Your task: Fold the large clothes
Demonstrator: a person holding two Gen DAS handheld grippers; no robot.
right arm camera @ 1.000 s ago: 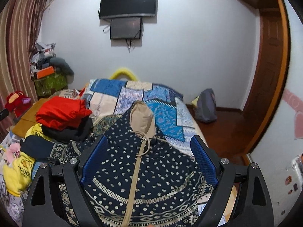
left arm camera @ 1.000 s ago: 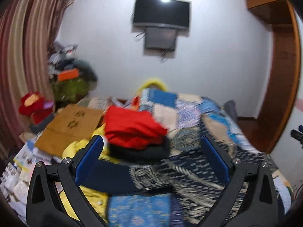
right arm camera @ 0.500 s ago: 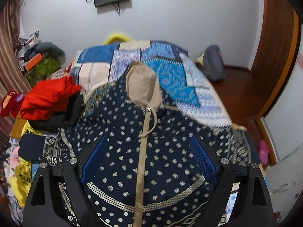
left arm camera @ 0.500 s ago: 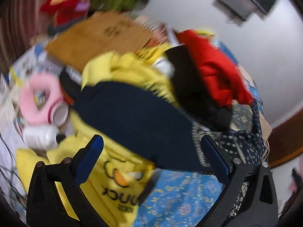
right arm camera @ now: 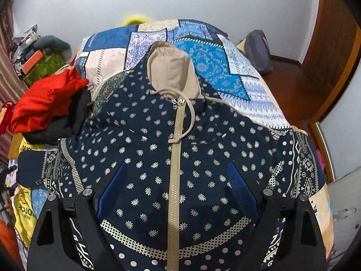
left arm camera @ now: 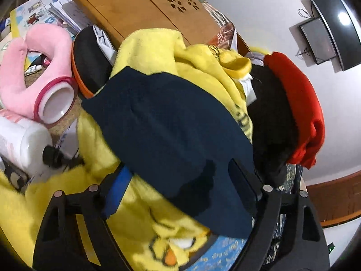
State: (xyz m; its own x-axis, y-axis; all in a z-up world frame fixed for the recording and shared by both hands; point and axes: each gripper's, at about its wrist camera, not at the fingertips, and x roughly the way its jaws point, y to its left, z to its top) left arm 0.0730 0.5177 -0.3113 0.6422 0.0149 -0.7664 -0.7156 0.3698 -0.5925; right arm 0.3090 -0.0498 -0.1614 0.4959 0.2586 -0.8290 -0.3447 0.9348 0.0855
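Observation:
A navy hooded jacket with pale dots, a beige zip and a beige hood lies spread face up on the bed. Its plain navy sleeve hangs off the side over yellow clothes. My left gripper straddles the sleeve's end. Its jaws are closing with the sleeve between them, and the blue pads stand apart from the cloth's edges. My right gripper hovers open just above the jacket's chest, one finger on each side of the zip.
A red and black clothes pile sits beside the sleeve. Yellow duck-print garments, a wooden board, a pink neck pillow and a white bottle crowd the left. A patchwork bedspread and a grey bag lie beyond.
My left gripper has dropped and rolled from facing the room to hanging over the navy sleeve, and its jaws have narrowed. The right gripper has sunk closer to the jacket's front.

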